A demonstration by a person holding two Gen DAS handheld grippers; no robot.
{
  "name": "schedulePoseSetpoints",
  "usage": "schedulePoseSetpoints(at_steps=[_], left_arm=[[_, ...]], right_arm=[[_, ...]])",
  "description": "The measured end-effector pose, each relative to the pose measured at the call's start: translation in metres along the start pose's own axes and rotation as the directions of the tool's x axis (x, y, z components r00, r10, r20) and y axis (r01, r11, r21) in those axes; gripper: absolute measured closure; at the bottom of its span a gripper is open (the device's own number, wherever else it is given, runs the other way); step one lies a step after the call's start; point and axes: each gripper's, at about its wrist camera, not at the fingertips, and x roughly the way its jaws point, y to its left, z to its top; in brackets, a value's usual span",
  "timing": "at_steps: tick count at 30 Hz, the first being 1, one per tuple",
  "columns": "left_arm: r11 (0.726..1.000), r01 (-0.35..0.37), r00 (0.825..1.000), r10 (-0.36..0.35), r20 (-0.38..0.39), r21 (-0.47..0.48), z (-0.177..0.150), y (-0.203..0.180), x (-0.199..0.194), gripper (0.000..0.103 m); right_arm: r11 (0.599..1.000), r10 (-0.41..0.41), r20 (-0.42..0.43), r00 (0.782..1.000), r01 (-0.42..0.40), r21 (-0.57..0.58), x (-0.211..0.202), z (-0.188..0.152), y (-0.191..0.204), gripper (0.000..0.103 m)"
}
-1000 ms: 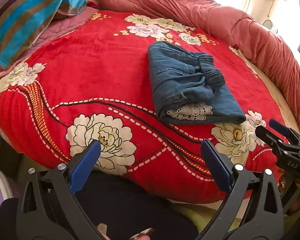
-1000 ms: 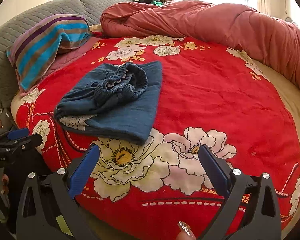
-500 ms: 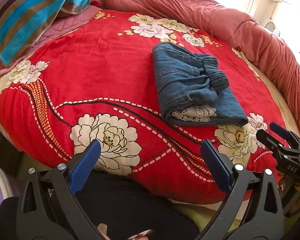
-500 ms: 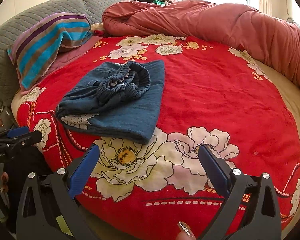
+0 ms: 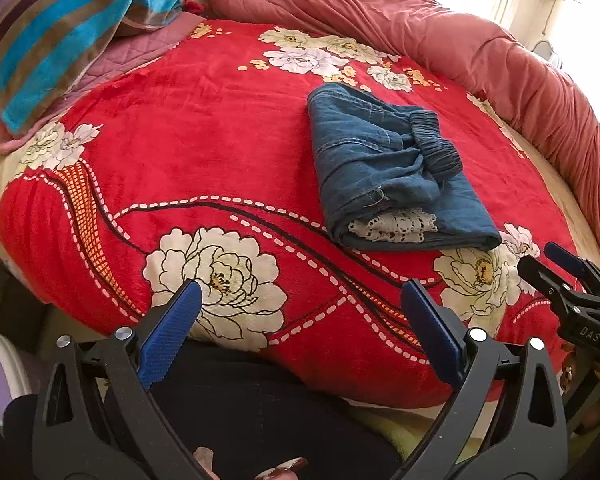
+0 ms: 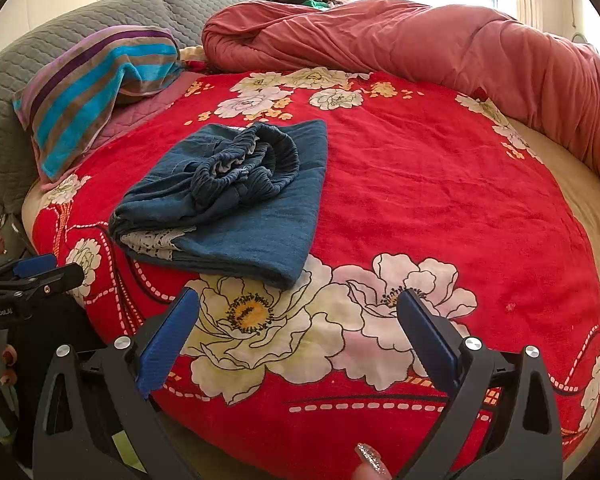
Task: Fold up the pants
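Folded pants (image 6: pixel 228 196) at ten o'clock; left gripper (image 5: pixel 300 312) and right gripper (image 6: pixel 298 320) both spread, empty. Only the right view shows the grey headboard (image 6: pixel 100 20).

The folded pants (image 6: pixel 236 200) lie on the blanket (image 6: pixel 420 200), left of its middle; a pillow (image 6: pixel 96 88) lies far left, a rolled comforter (image 6: pixel 420 48) along the far edge.

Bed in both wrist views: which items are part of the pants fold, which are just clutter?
Job:
folded blue pants
left gripper, open
right gripper, open

Lying about:
red floral blanket
striped towel
pink duvet
grey quilted headboard
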Motion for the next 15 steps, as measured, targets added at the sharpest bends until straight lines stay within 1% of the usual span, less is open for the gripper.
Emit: schedulePoseSetpoints(at_steps=[15], left_arm=[[1.000, 0.000, 1.000, 0.000, -0.003, -0.008, -0.0006, 0.0022, -0.0004, 0.010]], right_arm=[[1.000, -0.002, 0.003, 1.000, 0.002, 0.001, -0.0001, 0.0011, -0.0041, 0.005]])
